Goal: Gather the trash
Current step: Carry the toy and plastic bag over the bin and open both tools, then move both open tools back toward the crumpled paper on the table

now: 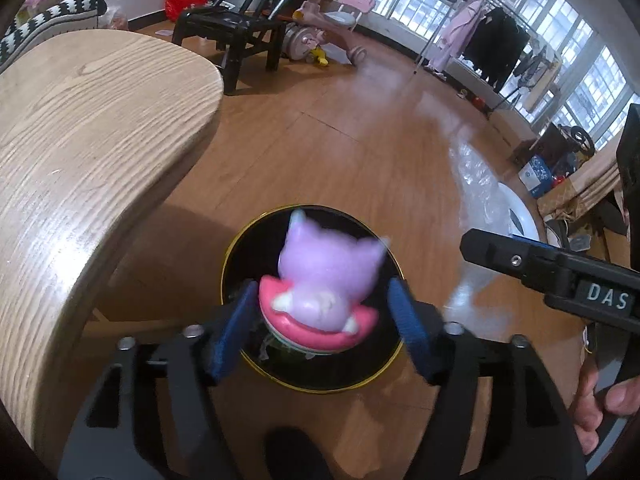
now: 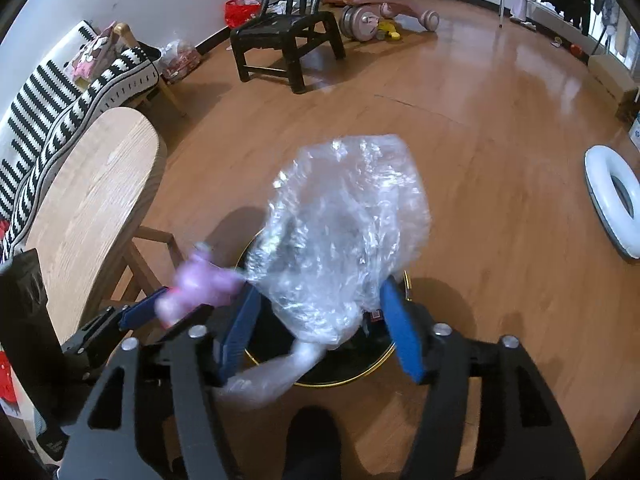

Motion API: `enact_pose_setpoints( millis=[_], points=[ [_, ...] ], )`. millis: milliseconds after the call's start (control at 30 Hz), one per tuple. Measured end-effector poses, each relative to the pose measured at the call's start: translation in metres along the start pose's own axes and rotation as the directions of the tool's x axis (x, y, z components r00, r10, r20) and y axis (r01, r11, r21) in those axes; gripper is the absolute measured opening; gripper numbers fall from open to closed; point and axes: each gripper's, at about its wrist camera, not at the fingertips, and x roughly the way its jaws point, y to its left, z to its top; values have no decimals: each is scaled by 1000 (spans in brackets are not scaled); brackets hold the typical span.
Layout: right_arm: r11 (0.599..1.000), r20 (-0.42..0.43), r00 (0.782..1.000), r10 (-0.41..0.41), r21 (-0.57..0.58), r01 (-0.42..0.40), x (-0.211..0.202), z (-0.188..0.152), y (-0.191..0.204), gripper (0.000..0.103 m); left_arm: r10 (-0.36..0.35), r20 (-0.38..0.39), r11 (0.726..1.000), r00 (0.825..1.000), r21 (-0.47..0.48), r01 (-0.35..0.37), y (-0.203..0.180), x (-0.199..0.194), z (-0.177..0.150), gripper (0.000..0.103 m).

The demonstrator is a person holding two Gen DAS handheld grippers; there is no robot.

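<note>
Both tools open over bin (image 1: 240, 248): toy (image 1: 320, 276), plastic bag (image 2: 340, 232).

the toy cat (image 1: 320, 280) looks like smooth, glossy plastic, purple on a pink base. the bag (image 2: 344, 236) is thin clear plastic film, crinkled and shiny. the bin (image 1: 240, 248) has a glossy black inside and a thin gold metal-looking rim. the fingers (image 1: 232, 328) carry matt blue pads on matt black plastic with bare metal bolts. the surface (image 1: 92, 128) is pale wood with open grain and a soft sheen. the floor (image 2: 460, 160) is glossy brown wood.
</note>
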Motion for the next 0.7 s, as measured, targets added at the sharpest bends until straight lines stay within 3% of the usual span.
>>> enact_pose_setpoints(
  millis=[200,300,500,700],
  points=[
    [1000,-10,1000,29,-5,-29,1,-2,2,62,2,25,1000,1000,2,-2,-3,-9,0,83],
    [1000,-21,1000,5,-30,-6,3,-4,9,66,4,35,1000,999,5,-5,-3,-14,-1,85],
    [999,-41,998,-36,-33,35,7,-4,11,73,12,37,1000,999,12,-12,-2,-22,-8,86],
    [1000,-17,1000,-2,-2,1,0,-1,7,73,16,56,1000,998,-11,-15,6,-28,-4,86]
  ],
)
